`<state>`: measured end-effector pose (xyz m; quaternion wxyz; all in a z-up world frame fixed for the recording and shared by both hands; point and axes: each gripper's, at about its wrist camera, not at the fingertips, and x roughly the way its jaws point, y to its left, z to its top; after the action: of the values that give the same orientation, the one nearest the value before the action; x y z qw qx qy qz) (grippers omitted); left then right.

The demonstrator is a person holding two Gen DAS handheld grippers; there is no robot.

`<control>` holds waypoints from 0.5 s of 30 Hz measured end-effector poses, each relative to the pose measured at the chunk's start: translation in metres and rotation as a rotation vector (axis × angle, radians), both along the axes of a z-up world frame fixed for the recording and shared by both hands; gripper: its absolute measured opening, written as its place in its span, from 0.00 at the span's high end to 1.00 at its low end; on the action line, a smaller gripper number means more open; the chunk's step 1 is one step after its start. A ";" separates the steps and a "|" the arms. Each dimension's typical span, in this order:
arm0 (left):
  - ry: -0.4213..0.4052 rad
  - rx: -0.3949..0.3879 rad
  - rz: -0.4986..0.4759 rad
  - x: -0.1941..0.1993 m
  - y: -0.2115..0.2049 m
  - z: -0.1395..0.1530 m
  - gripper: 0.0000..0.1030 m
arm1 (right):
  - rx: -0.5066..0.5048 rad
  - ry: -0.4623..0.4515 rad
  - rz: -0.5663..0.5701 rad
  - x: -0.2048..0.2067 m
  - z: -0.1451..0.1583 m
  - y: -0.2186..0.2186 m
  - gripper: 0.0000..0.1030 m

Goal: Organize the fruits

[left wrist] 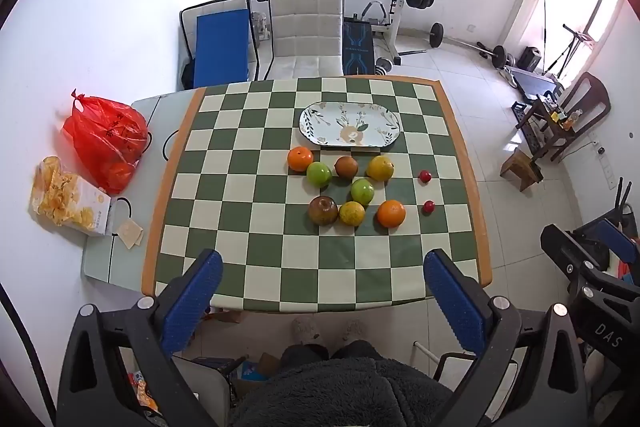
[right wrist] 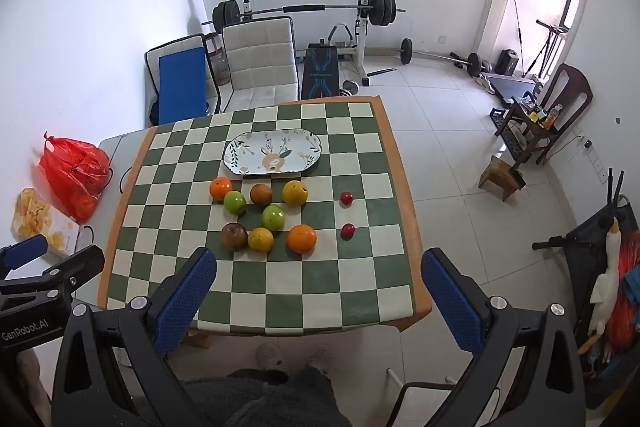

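Note:
Several fruits lie loose on the green and cream checked table (left wrist: 256, 227) (right wrist: 320, 291): two oranges (left wrist: 391, 213) (right wrist: 301, 238), two green apples (left wrist: 319, 173) (right wrist: 235, 202), two brownish apples (left wrist: 323, 210) (right wrist: 234, 236), two yellow citrus fruits (left wrist: 381, 167) (right wrist: 295, 193) and two small red fruits (left wrist: 429, 206) (right wrist: 348, 230). Behind them sits an oval floral plate (left wrist: 312, 123) (right wrist: 236, 155) with nothing on it. My left gripper (left wrist: 326, 299) and right gripper (right wrist: 320, 303) both hover open, high over the table's near edge, holding nothing.
A red plastic bag (left wrist: 104, 139) (right wrist: 76, 171) and a box of chips (left wrist: 68, 203) (right wrist: 44, 223) rest on the grey side surface to the left. A white chair (left wrist: 306, 31) and weight bench stand beyond the table. A person's knees (left wrist: 332, 351) are below.

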<state>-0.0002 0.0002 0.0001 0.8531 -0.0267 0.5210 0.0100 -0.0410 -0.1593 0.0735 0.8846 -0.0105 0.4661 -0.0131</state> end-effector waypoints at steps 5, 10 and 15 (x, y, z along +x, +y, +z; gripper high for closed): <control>-0.007 0.006 0.001 0.000 0.000 0.000 0.00 | 0.001 -0.003 0.000 0.000 0.000 0.000 0.00; -0.007 0.005 0.001 0.000 0.000 0.000 0.00 | 0.002 -0.002 0.000 0.000 0.000 0.000 0.00; -0.008 0.007 -0.001 0.000 -0.001 0.000 0.00 | 0.002 -0.003 -0.001 0.000 0.000 0.000 0.00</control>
<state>-0.0001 -0.0004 -0.0003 0.8553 -0.0238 0.5175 0.0112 -0.0414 -0.1593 0.0736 0.8854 -0.0093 0.4646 -0.0129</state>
